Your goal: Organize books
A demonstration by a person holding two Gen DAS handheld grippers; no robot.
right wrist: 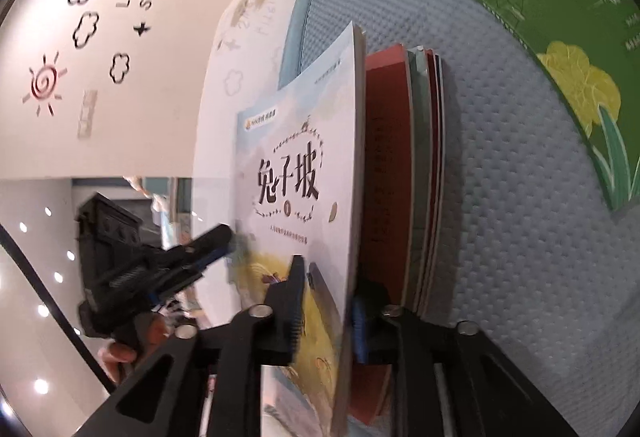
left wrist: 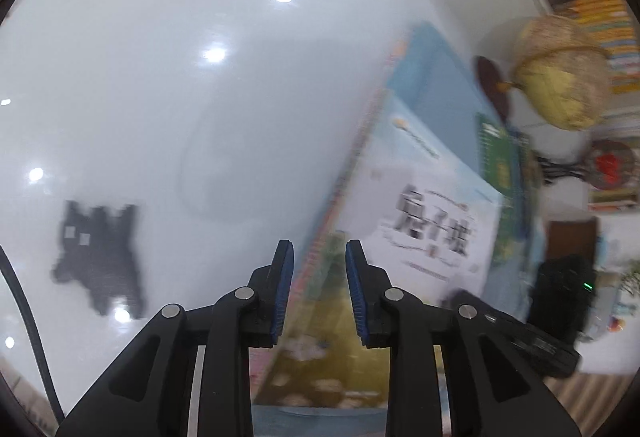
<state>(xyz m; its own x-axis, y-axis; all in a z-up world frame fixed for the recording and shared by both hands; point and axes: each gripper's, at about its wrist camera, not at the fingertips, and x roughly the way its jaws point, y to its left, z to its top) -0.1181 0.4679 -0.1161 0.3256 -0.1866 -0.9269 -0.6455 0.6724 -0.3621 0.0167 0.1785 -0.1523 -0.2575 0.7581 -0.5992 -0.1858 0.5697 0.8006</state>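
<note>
We have the right gripper (right wrist: 324, 301) clenched on the white-cover book (right wrist: 296, 165), pinched near its lower edge, book upright. Red book (right wrist: 388, 177) and a few thin ones stand just behind it, touching, on the blue textured mat (right wrist: 500, 237). Green book (right wrist: 560, 49) lies toward the mat's far corner. Our left gripper (left wrist: 319, 261) is released, jaws apart at the white book's edge (left wrist: 424, 221). White tabletop (left wrist: 180, 57) to its left, globe (left wrist: 560, 73) beyond the books
</note>
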